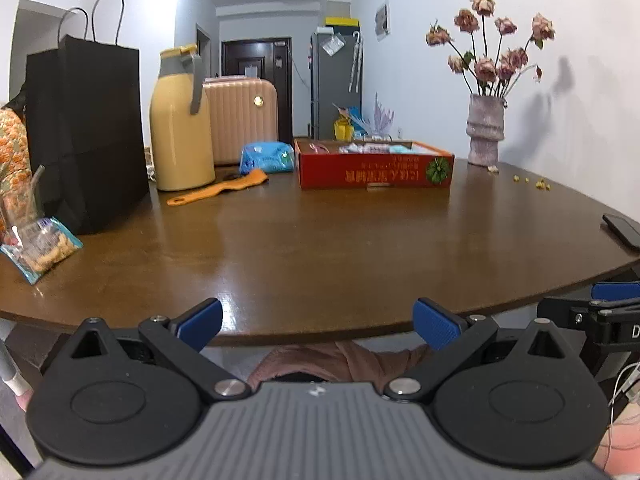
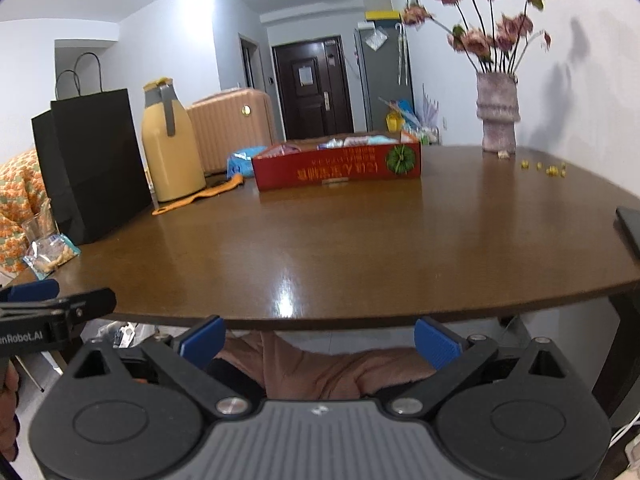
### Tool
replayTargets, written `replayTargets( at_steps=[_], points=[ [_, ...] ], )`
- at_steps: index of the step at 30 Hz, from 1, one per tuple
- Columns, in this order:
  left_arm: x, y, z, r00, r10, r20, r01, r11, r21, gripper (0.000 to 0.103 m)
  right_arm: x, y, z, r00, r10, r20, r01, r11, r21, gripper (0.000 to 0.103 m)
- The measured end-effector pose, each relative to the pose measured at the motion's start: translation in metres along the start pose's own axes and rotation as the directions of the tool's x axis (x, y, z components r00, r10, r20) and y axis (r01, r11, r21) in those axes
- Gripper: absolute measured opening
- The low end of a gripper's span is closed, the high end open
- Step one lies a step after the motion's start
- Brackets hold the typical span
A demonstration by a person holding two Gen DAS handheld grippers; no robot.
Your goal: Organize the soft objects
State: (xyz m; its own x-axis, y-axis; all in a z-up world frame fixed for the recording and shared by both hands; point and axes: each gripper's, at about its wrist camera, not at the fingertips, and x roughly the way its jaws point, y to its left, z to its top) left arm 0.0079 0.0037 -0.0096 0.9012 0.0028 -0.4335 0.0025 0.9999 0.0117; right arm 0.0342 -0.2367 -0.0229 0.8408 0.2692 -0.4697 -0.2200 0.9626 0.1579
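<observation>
A red cardboard box [image 1: 376,174] [image 2: 340,170] holding several soft packets stands at the far side of the brown table [image 1: 320,240] [image 2: 360,240]. A blue soft pack [image 1: 267,157] [image 2: 239,164] lies just left of the box. A clear snack bag [image 1: 44,248] [image 2: 52,258] lies at the table's left edge. My left gripper [image 1: 318,326] is open and holds nothing, hovering at the near table edge. My right gripper [image 2: 320,342] is open too, at the same edge, to the right of the left one.
A black paper bag [image 1: 84,136], a yellow thermos jug [image 1: 182,120] and an orange comb [image 1: 218,192] stand on the left half. A vase of dried roses [image 1: 485,128] is at the back right, a dark phone [image 1: 624,230] at the right edge. A person's legs show below the table.
</observation>
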Motion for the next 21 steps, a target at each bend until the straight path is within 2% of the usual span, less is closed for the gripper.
replayTargets(
  at_steps=[21],
  points=[
    [0.0048,-0.0023,-0.0041,1.000,-0.002,-0.028,0.002,1.000,0.010,0.103,0.0039,0.0014,-0.0045,1.000,-0.003,-0.022,0.003,1.000,-0.003,0.101]
  ],
)
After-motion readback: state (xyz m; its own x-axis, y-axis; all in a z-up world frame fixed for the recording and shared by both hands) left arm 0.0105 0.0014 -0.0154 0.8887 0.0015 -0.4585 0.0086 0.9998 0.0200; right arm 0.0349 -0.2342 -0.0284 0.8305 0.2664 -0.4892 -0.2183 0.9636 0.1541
